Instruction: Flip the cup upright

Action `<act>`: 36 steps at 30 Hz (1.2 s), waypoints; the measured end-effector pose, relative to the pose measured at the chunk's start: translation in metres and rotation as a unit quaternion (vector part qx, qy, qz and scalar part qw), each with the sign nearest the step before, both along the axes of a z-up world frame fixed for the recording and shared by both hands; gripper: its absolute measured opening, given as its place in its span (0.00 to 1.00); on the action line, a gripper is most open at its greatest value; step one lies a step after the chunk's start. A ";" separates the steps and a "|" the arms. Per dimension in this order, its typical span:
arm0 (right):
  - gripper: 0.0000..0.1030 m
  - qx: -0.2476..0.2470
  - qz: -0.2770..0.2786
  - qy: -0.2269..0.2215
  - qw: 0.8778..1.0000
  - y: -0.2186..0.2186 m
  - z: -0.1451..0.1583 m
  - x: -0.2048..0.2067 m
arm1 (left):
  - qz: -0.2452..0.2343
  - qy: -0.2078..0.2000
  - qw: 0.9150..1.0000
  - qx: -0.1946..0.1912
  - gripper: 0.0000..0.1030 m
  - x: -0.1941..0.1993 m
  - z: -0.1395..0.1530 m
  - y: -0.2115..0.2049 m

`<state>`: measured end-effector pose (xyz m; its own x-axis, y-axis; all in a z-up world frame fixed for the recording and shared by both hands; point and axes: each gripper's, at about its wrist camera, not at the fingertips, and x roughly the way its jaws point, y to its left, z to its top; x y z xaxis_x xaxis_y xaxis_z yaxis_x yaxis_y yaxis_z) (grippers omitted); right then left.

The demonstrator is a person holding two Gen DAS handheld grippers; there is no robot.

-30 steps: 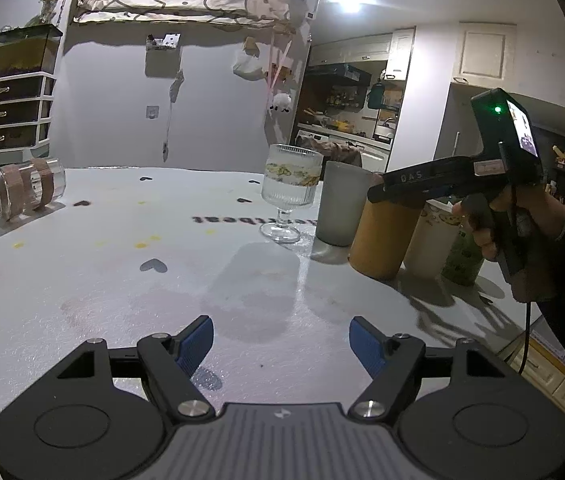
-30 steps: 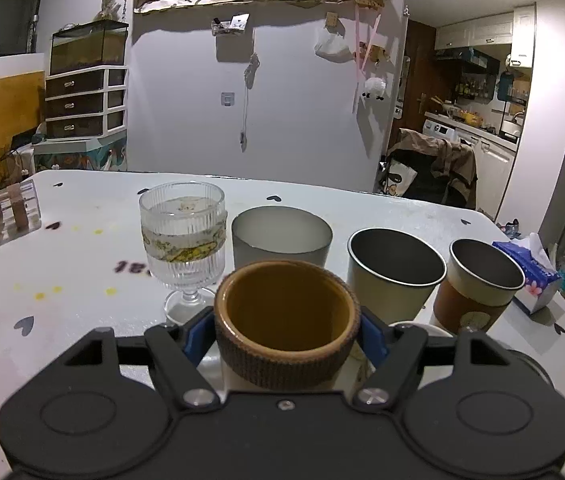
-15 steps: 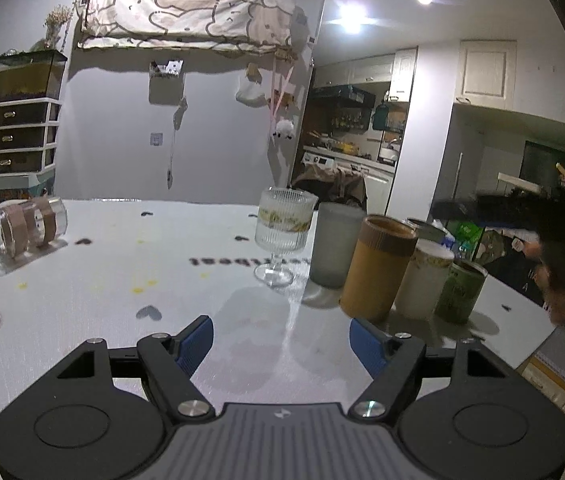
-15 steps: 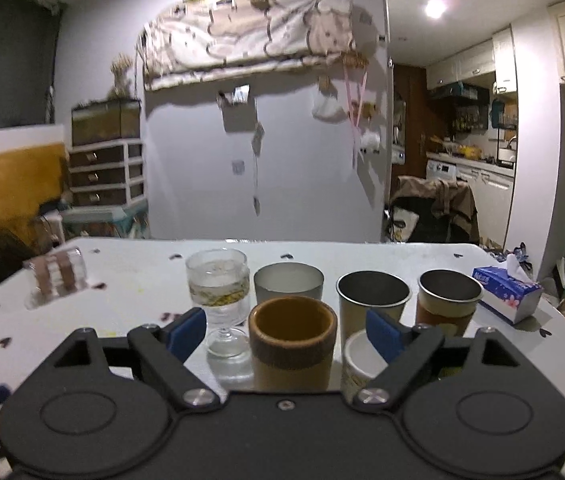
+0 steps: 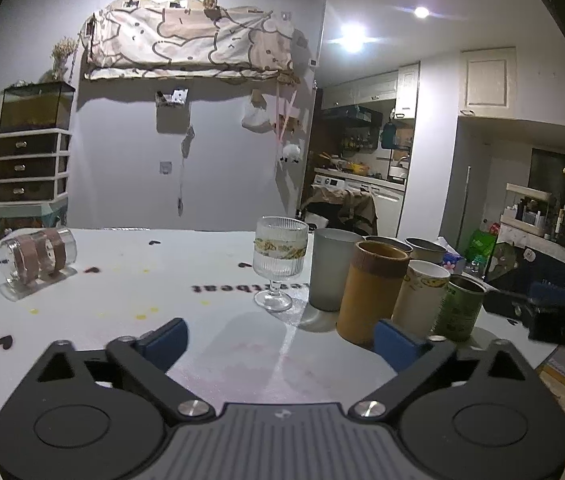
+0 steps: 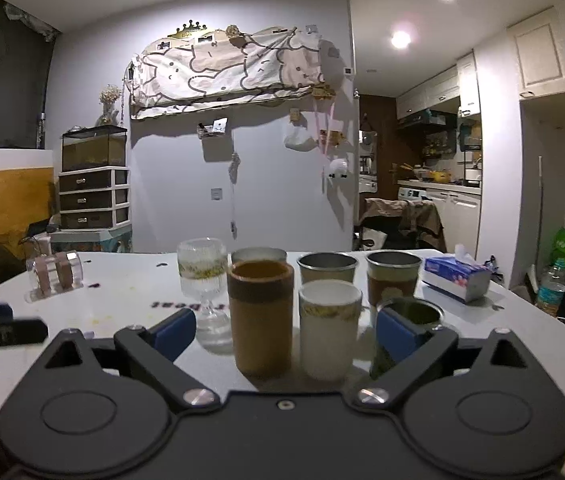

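Cup (image 5: 37, 256), a clear glass tumbler with two brown bands round its body, lies on its side at the far left of the surface (image 5: 122, 304), on what looks like a small clear base; how it is held there cannot be told. It sits well apart from the upright group at the right: ribbed stemmed glass (image 5: 280, 262), frosted grey cup (image 5: 332, 270), tall brown cup (image 5: 372, 288), white paper cup (image 5: 422, 294), green can (image 5: 462, 306). In the right wrist view the same cup (image 6: 56, 274) shows at the far left, still unturned.

Left gripper (image 5: 280, 340) hangs above the near part of the surface with its fingers (image 5: 164, 338) spread wide and empty. Right gripper (image 6: 286, 332) is likewise released, nothing between its fingers (image 6: 396, 330); it is level with the group, the brown cup and paper cup directly ahead of it.

Findings on risk, as judgement:
- The cup is round and smooth glass. A grasp across the curved wall could slip, or send it rolling toward the left edge, which is near.
- Pinching the rim alone may let it swing during the turn and strike the surface.
- The base beneath may lift with it or snag a finger.
- The right gripper is near the crowded group; a careless sweep could topple the stemmed glass, which looks top-heavy.

The task appears not yet begun on this cup.
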<state>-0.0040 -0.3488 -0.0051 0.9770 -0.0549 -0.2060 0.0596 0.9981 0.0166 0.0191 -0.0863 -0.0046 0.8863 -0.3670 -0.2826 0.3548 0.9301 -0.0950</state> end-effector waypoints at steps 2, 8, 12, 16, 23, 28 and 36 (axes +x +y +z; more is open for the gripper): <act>1.00 0.001 -0.006 -0.002 1.000 0.001 -0.005 -0.006 | 0.007 -0.004 1.000 0.001 1.00 -0.003 0.000 -0.001; 1.00 -0.004 -0.018 -0.023 1.000 0.003 -0.014 -0.023 | 0.019 0.000 1.000 0.005 1.00 -0.006 -0.002 -0.003; 1.00 -0.007 -0.024 -0.022 0.999 0.004 -0.018 -0.028 | 0.017 0.001 1.000 0.008 1.00 -0.009 -0.004 -0.005; 1.00 -0.003 -0.025 -0.019 1.000 0.004 -0.021 -0.031 | 0.016 0.000 1.000 0.012 1.00 -0.011 -0.004 -0.007; 1.00 -0.003 -0.020 -0.018 1.000 0.006 -0.022 -0.033 | 0.022 -0.003 1.000 0.017 1.00 -0.012 -0.005 -0.010; 1.00 -0.006 -0.020 -0.019 1.000 0.008 -0.022 -0.035 | 0.026 -0.003 0.999 0.019 1.00 -0.013 -0.005 -0.011; 1.00 -0.005 -0.020 -0.018 1.000 0.007 -0.022 -0.035 | 0.026 -0.002 0.999 0.020 1.00 -0.013 -0.005 -0.011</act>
